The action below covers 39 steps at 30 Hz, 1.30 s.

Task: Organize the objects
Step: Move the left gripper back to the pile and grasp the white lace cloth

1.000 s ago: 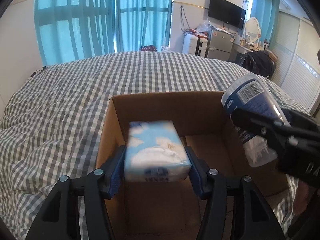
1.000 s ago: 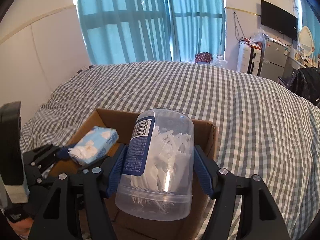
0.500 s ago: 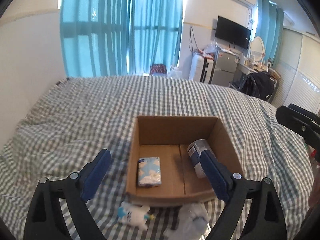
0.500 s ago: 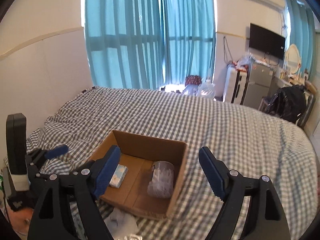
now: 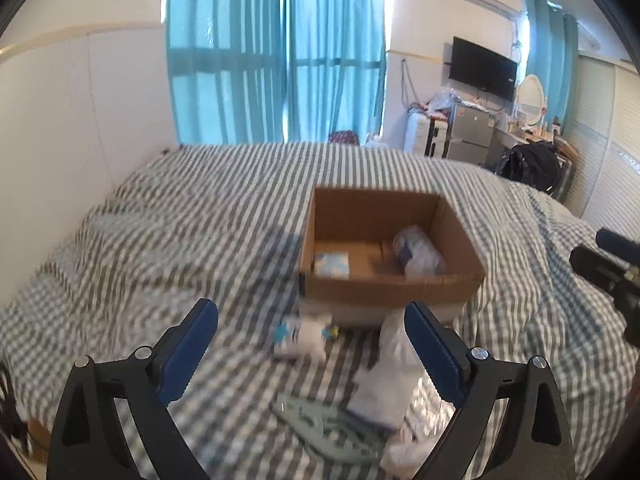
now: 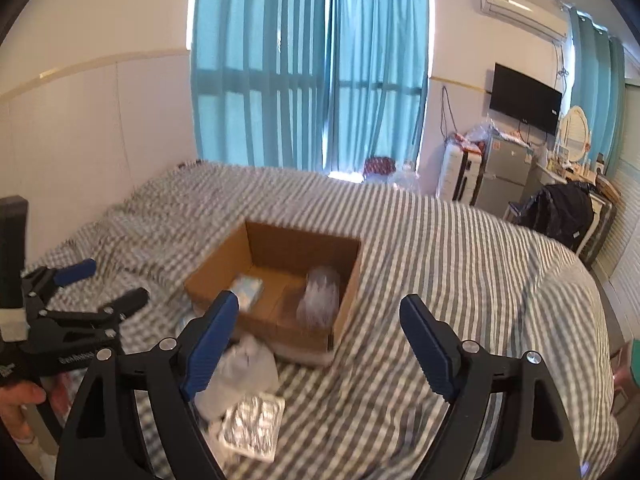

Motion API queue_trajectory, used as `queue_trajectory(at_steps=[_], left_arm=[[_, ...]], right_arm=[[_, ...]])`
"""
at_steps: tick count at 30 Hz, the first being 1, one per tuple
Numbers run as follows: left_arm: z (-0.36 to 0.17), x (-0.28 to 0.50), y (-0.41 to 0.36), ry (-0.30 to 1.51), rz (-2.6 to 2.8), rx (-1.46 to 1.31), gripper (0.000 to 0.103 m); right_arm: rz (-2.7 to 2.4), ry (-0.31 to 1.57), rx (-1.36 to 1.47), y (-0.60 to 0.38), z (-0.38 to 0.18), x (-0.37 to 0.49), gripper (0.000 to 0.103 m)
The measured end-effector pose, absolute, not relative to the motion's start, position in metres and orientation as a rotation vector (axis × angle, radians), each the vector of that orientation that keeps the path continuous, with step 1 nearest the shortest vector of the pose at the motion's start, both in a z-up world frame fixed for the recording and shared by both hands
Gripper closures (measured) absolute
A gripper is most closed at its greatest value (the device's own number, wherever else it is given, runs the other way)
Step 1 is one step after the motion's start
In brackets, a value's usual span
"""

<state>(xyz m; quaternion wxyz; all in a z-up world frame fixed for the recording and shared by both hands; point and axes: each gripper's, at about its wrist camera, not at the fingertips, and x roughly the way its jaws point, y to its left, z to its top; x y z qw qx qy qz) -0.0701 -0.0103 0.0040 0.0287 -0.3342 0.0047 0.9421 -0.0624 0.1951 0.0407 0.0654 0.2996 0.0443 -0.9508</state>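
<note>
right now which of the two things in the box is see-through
The plastic jar lying at the right side of the cardboard box. It is clear; the tissue pack on the left is solid pale blue.

We see the open cardboard box [image 5: 390, 286] sitting on the checked bed [image 5: 180, 240]. Inside it, at the left, a light-blue tissue pack [image 5: 331, 264] lies flat, and at the right a clear plastic jar [image 5: 418, 251] with a blue label lies on its side. Just in front of the box we spot a small white packet [image 5: 302, 336], a crumpled white bag [image 5: 390, 376], a pale green flat piece [image 5: 320, 420], blurred, and a silvery blister sheet [image 6: 252, 424].
</note>
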Motion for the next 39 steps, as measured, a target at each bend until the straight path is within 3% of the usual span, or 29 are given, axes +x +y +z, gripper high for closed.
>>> queue_trajectory(at_steps=[6,16,22,23,24,25,28,39], left_arm=[[-0.036,-0.040,-0.004,0.038,2.949,-1.091,0.006],[-0.077,-0.011,0.035,0.081,2.752,-1.164,0.006],[-0.134,-0.026,0.058,0.159,2.648,-1.297,0.007],[-0.140,-0.028,0.058,0.150,2.637,-1.308,0.010],[-0.143,-0.029,0.057,0.137,2.628,-1.315,0.026],[-0.145,-0.032,0.055,0.117,2.606,-1.327,0.048],[-0.139,-0.034,0.051,0.133,2.564,-1.332,0.076],[-0.094,-0.041,-0.008,-0.001,2.721,-1.228,0.081]], right_arm=[[-2.905,0.274,1.060,0.191,-0.027,-0.052,0.020],[-2.832,0.110,1.267,0.219,-0.083,-0.037,0.020],[-2.835,0.049,1.316,0.231,-0.089,-0.034,0.020],[-2.835,0.050,1.317,0.231,-0.089,-0.034,0.020],[-2.835,0.051,1.319,0.229,-0.089,-0.033,0.020],[-2.831,0.052,1.321,0.228,-0.090,-0.032,0.020],[-2.811,0.049,1.323,0.222,-0.091,-0.034,0.020],[-2.689,0.127,1.309,0.164,-0.099,-0.047,0.016]])
